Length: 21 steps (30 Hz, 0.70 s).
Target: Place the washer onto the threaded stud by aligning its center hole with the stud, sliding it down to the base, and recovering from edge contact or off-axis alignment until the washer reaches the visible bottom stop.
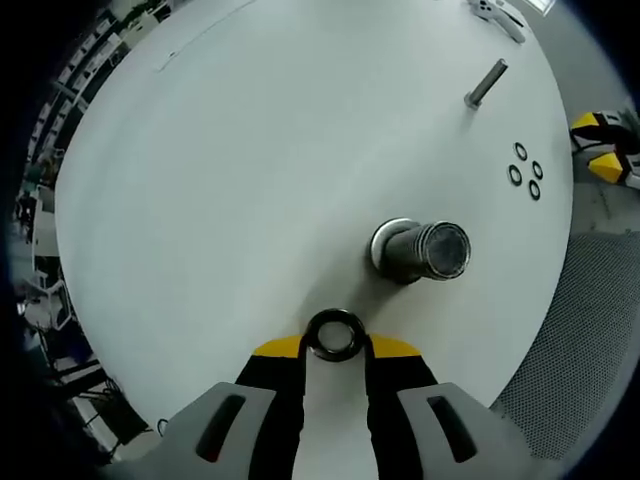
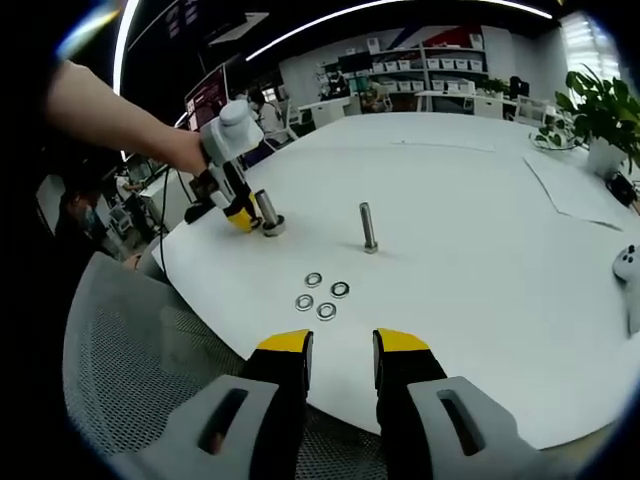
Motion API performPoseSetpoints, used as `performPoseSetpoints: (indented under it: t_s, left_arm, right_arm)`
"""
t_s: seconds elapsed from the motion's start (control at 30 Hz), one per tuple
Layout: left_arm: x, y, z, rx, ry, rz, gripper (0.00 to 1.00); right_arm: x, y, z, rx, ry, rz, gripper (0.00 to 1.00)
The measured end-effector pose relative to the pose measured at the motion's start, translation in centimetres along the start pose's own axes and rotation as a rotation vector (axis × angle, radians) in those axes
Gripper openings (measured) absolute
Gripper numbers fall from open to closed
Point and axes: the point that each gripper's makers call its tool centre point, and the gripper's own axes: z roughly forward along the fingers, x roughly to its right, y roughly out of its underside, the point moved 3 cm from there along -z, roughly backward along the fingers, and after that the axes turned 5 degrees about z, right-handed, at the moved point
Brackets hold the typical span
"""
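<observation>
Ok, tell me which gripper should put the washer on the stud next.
Left. The left gripper already holds a washer between its jaws, right beside the thick stud. The right gripper is open and empty, hanging back at the table edge near the spare washers.

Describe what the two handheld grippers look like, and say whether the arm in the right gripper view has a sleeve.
Each gripper, left gripper and right gripper, has two black jaws with yellow tips rising from pale grey bodies with dark oval slots. Seen from the right gripper view, the left gripper has a white-grey housing over black and yellow. The person's forearm is bare, with no sleeve visible.
</observation>
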Motion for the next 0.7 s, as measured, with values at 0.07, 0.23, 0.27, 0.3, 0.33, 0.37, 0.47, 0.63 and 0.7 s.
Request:
performPoseSetpoints:
  t_s: [0.07, 0.23, 0.27, 0.3, 0.33, 0.37, 0.47, 0.63, 0.7]
  left_arm:
    - [0.08, 0.03, -0.06, 0.003, -0.004, -0.002, 0.2]
    - [-0.03, 0.02, 0.02, 0.011, 0.003, 0.001, 0.21]
    - [-0.04, 0.01, 0.01, 0.011, 0.005, 0.002, 0.21]
    - [-0.06, 0.0, 0.0, 0.012, 0.008, 0.002, 0.21]
    - [-0.07, 0.0, 0.02, 0.012, 0.009, 0.001, 0.21]
    - [-0.08, 0.0, 0.05, 0.012, 0.009, 0.003, 0.21]
    - [-0.02, -0.03, 0.03, 0.009, 0.008, 0.006, 0.21]
    - [-0.01, -0.03, 0.01, 0.016, 0.011, 0.009, 0.21]
    - [0.03, -0.06, -0.01, 0.017, 0.008, 0.006, 0.21]
  right_arm:
    - [0.04, -0.03, 0.0, 0.002, 0.002, 0.001, 0.27]
    - [0.06, -0.06, -0.04, 0.003, 0.003, 0.003, 0.27]
    - [0.06, -0.08, -0.04, 0.003, 0.003, 0.004, 0.27]
    - [0.1, -0.06, -0.04, 0.002, 0.005, 0.006, 0.27]
    - [0.1, -0.06, -0.05, 0.002, 0.005, 0.007, 0.27]
    - [0.11, -0.06, -0.04, 0.001, 0.005, 0.006, 0.27]
    - [0.15, 0.06, -0.01, -0.007, 0.006, 0.009, 0.27]
    - [0.25, 0.06, -0.01, -0.006, 0.008, 0.016, 0.27]
    - [0.25, 0.08, -0.02, -0.006, 0.006, 0.018, 0.27]
